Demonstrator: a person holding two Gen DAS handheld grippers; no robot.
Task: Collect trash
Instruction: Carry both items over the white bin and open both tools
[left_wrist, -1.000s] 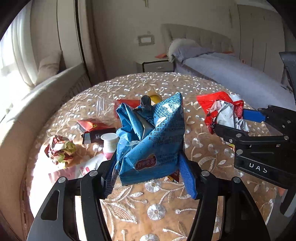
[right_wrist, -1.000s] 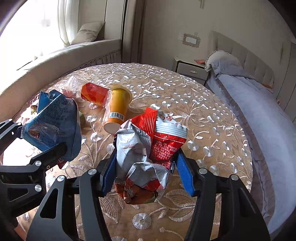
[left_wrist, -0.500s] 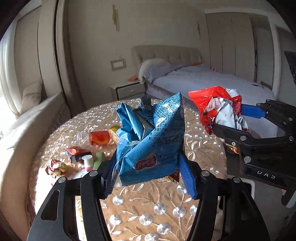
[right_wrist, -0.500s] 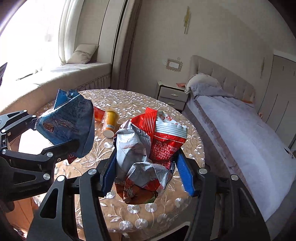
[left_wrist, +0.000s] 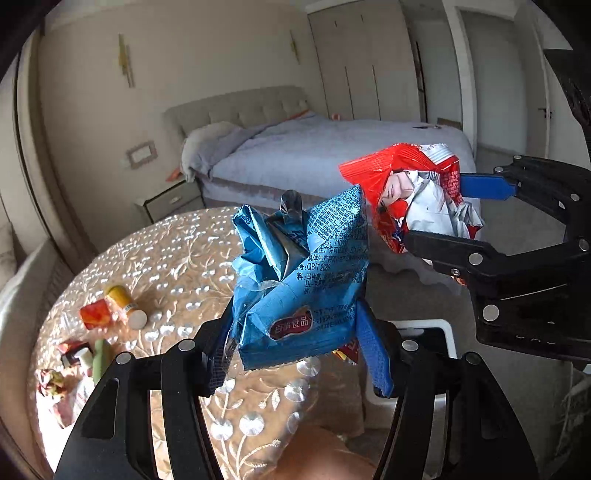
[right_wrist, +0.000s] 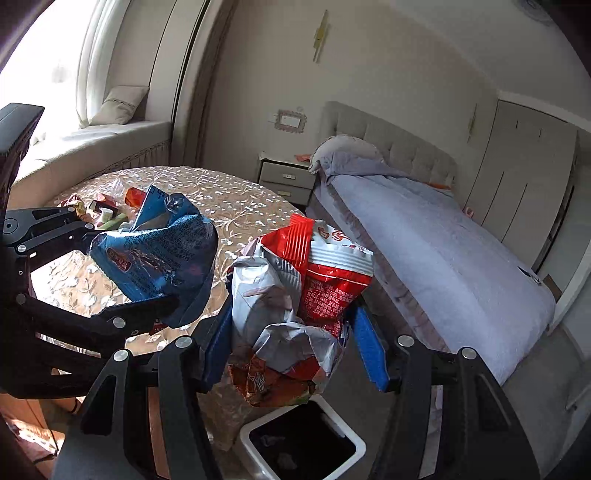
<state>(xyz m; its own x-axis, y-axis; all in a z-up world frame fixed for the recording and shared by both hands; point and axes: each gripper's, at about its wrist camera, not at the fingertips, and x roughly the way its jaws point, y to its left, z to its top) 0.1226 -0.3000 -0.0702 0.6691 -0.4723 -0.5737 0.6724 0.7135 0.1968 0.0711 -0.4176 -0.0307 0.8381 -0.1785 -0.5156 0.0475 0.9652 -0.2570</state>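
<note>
The left gripper has its jaws clenched on a crumpled blue snack bag, held in the air above the near edge of the round bench. At 2 o'clock from it in the left wrist view, the right gripper grasps a red-and-white wrapper, which hangs over the white trash bin on the floor beside the bench. More litter lies at the bench's 9 o'clock side, including a yellow bottle.
</note>
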